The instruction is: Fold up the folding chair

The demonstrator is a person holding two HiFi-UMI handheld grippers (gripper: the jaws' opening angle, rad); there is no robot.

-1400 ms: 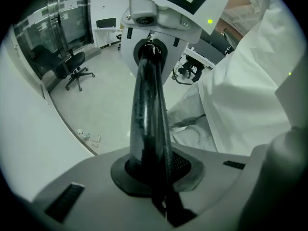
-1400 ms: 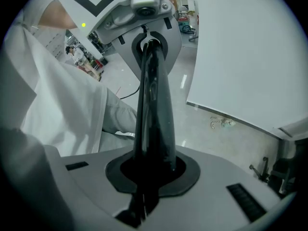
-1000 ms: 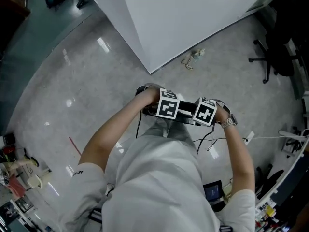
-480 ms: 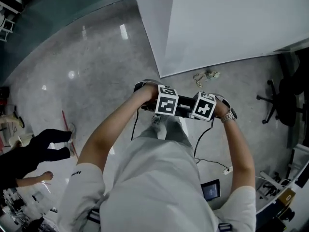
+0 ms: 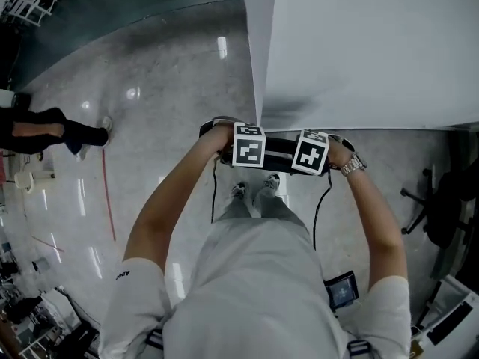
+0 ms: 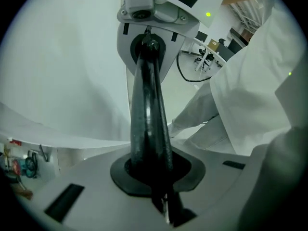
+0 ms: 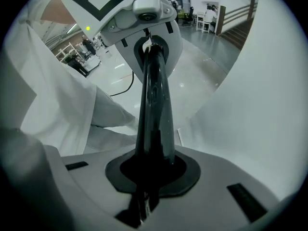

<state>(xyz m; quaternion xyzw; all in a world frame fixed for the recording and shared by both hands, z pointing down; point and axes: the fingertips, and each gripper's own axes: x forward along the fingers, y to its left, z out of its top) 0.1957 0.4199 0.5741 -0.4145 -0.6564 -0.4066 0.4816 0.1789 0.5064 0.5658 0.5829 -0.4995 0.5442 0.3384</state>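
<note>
Folding chair point(image 5: 278, 155) shows, as far as I can make out, only as a black bar point(image 6: 149, 124) held level in front of the person's waist, above the shoes point(image 5: 254, 189) and the speckled floor point(image 5: 150, 126), close to the corner of a white wall point(image 5: 359, 51). The left tool point(image 6: 163, 208) has its jaws drawn nearly together, clamped on one end of that bar. The right tool point(image 7: 142, 208) is clamped the same way on the other end.

A polished, speckled grey floor point(image 5: 150, 133) throws back the lights as bright spots. A white wall point(image 5: 374, 51) turns a corner over it. A black office chair point(image 5: 443, 214) stands at the right, and a thin red line point(image 5: 107, 193) marks the floor at the left.
</note>
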